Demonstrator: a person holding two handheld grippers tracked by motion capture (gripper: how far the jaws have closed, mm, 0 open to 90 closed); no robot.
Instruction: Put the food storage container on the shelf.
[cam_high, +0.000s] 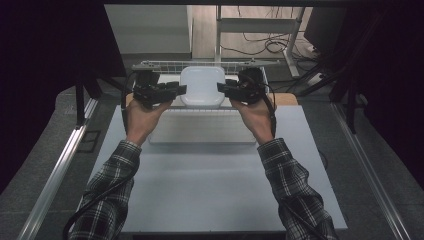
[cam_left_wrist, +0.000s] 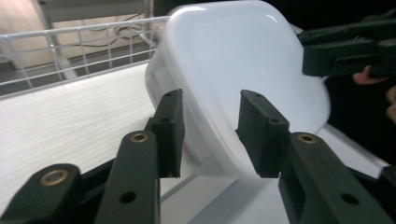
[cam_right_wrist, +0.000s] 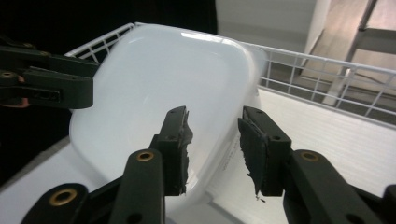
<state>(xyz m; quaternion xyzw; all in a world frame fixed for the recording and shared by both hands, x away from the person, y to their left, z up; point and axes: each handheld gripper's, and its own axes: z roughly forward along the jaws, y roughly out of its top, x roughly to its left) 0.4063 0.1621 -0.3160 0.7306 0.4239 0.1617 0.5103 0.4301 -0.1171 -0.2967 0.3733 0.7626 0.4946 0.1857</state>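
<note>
Left gripper (cam_high: 176, 90) sits at the left edge of a white rounded-square plastic container (cam_high: 202, 85). In the left gripper view the jaws stand apart w/ the container's side (cam_left_wrist: 224, 70) between and beyond them; can't tell if the pads (cam_left_wrist: 172, 126) touch it. Container is mid-scene at the far end of the table, inside or just above a white wire-mesh basket (cam_high: 165, 65), over its pale ribbed floor (cam_left_wrist: 70, 121); looks bottom-up and tilted, but resting vs. lifted is unclear.

Right gripper (cam_high: 223, 89) mirrors it at the container's right edge, jaws also parted, worn pads (cam_right_wrist: 180, 140) straddling the side wall (cam_right_wrist: 219, 154). Not clamped, as far as visible.

Likely step: two-sided approach to grab the container, prob. to lift it out or turn it. Next move needs both jaws closing on the side walls together; smooth curved plastic could slip.

Room: wire rail (cam_right_wrist: 322, 70) runs close behind, so little space away from the person. Grey tabletop (cam_high: 210, 180) on the near side is open; a flat white tray (cam_high: 200, 130) lies just before the basket.
</note>
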